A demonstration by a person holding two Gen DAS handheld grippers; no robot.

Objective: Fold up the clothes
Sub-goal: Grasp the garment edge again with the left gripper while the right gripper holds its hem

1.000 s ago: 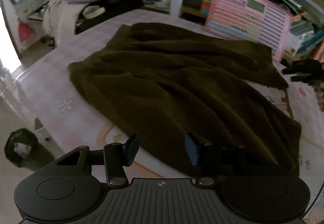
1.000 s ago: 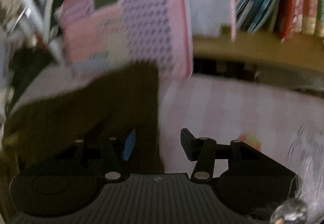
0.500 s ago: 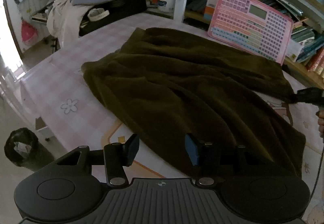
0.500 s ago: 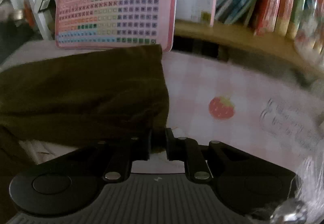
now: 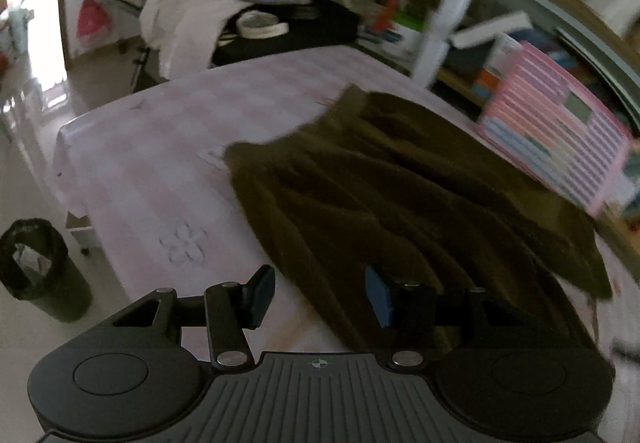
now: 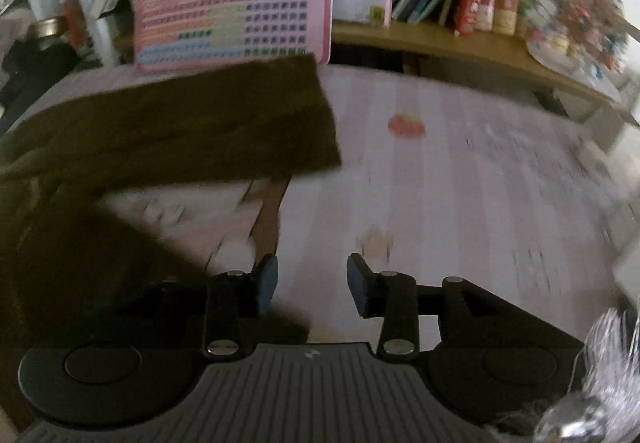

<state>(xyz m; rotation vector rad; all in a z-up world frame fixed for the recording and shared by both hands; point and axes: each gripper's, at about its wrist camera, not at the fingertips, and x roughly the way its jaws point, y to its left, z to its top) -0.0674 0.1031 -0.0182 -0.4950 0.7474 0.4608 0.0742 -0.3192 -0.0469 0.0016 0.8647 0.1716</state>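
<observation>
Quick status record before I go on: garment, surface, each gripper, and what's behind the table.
garment: dark olive-brown cloth, spread and wrinkled, not folded
surface: pink checked tablecloth with a strawberry print
left gripper: jaws open, holding nothing, over the cloth's near edge
right gripper: jaws open, holding nothing, over bare tablecloth beside the cloth
behind table: pink keyboard toy leaning upright at the cloth's far edge, bookshelf
floor: black bin left of the table
</observation>
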